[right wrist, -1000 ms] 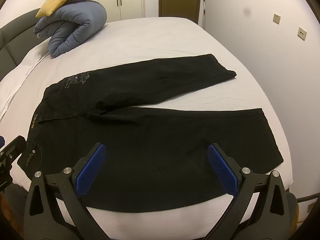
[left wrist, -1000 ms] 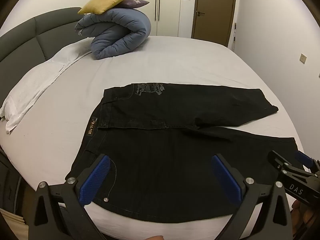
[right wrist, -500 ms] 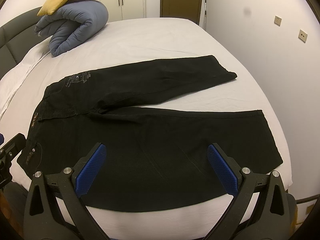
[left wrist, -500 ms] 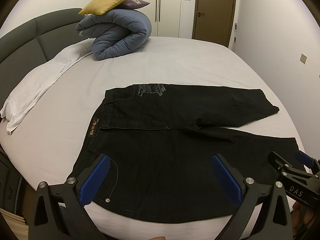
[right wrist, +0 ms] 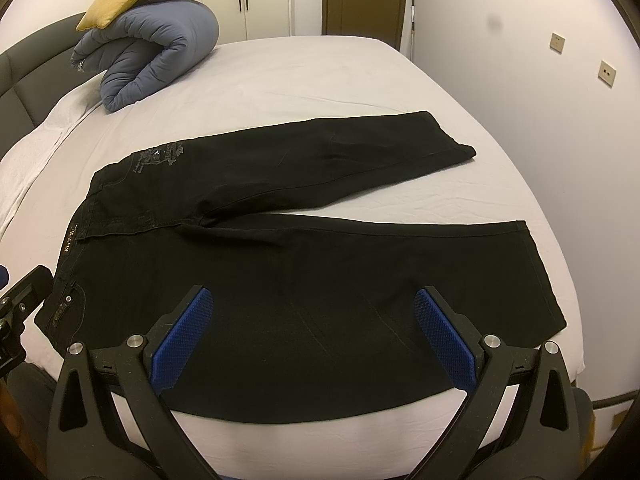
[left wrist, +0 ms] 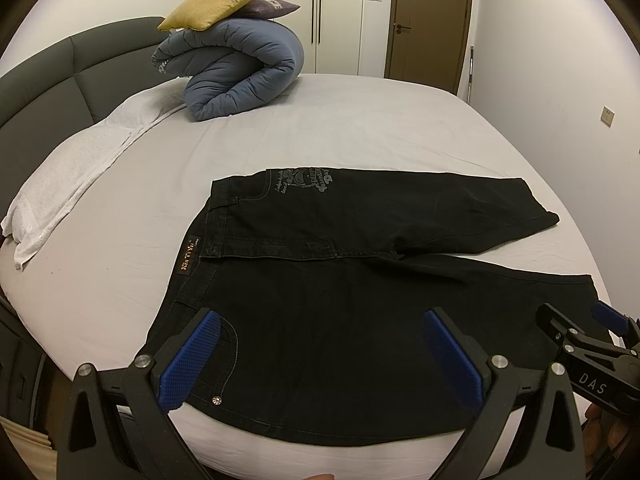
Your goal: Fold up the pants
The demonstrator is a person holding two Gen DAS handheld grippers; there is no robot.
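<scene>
A: Where are the black pants (left wrist: pixel 360 300) lying?

B: Flat on the bed (left wrist: pixel 360 120), near its front edge. The waistband is toward the bed's left side, and the two legs run toward the right edge. The nearer leg (right wrist: pixel 400 272) lies along the front edge, its hem close to the front right corner. The farther leg (right wrist: pixel 340 152) angles away toward the middle of the bed, so the legs are split apart in a V with sheet showing between them.

A: Any marks on them?

B: A tan label (left wrist: pixel 188 257) at the waistband, pale grey embroidery (left wrist: pixel 302 179) near the upper hip, and a small rivet (left wrist: pixel 217 401) by the pocket at the front edge.

A: And the grippers?

B: The left gripper (left wrist: pixel 320 356) hangs over the waist end, its blue-padded fingers (left wrist: pixel 190 364) spread wide and pinching nothing. The right gripper (right wrist: pixel 314 336) hangs over the nearer leg, its fingers (right wrist: pixel 444 340) likewise spread wide with only cloth seen between them. I cannot tell whether either touches the fabric.

A: What else is on the bed?

B: A rolled blue duvet (left wrist: pixel 236 68) at the far left corner, with a yellow cushion (left wrist: pixel 218 2) and a purple cushion (left wrist: pixel 268 7) stacked on top. A white towel (left wrist: pixel 76 172) lies along the left edge by the grey headboard (left wrist: pixel 48 80).
</scene>
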